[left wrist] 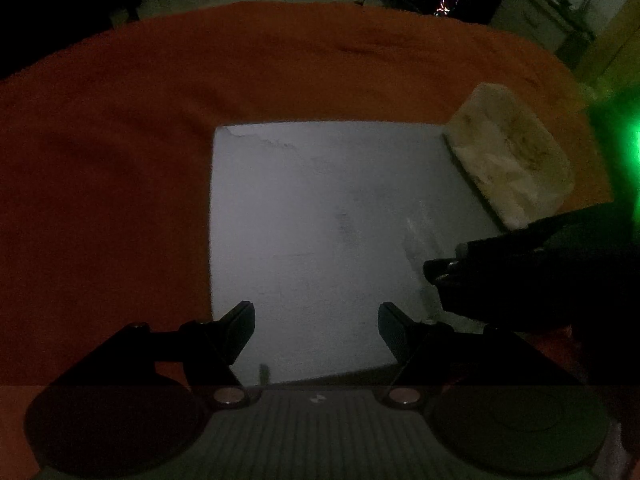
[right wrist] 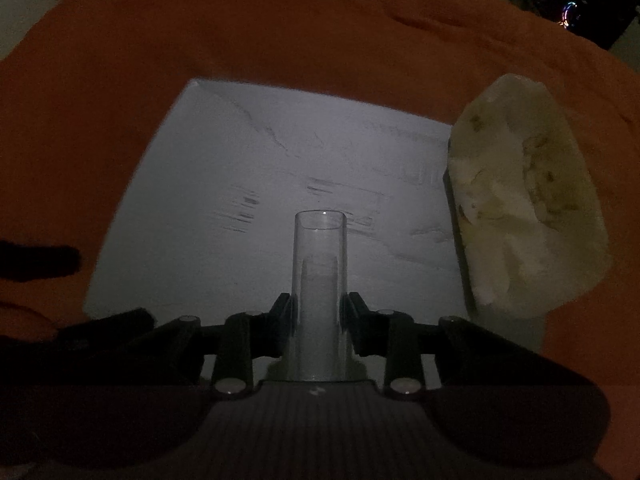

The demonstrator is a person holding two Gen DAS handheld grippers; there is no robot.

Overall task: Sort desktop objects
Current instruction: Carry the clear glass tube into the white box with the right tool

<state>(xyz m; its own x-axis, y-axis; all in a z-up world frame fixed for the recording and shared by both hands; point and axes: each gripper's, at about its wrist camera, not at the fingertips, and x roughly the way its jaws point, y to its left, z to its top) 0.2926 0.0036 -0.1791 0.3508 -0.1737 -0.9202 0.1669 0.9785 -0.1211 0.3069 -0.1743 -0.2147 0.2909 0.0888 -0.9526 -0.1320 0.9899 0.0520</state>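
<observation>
Right gripper clamps a clear tube upright over the white board, left gripper spread wide with nothing between its fingers, pale packet at board's right edge, orange cloth beneath.

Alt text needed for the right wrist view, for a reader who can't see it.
In dim light, the right gripper is shut on a clear tube, held over a pale square board lying on an orange cloth. A crumpled off-white bundle lies at the board's right edge.
</observation>
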